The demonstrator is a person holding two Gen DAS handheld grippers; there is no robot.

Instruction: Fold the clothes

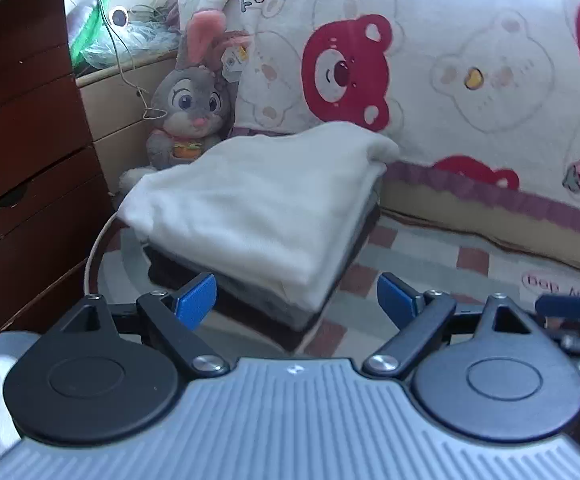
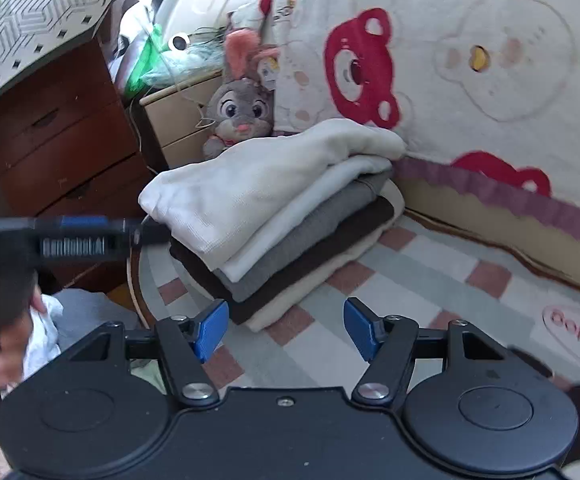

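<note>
A stack of folded clothes (image 2: 290, 232) rests on the checked bed sheet (image 2: 429, 272), with a white garment (image 1: 258, 204) on top and grey, brown and cream layers under it. My left gripper (image 1: 295, 300) is open just in front of the stack's near corner, holding nothing. My right gripper (image 2: 286, 328) is open too, empty, a little short of the stack's near edge. In the right wrist view the left gripper's body (image 2: 50, 236) shows at the left, held by a hand (image 2: 6, 340), its tip next to the stack's left side.
A plush rabbit (image 1: 188, 108) sits behind the stack against a bear-print blanket (image 1: 429, 72). A brown drawer unit (image 1: 22, 152) and a beige bedside cabinet (image 1: 126, 108) stand at the left. A white cloth (image 2: 44, 340) lies near the hand.
</note>
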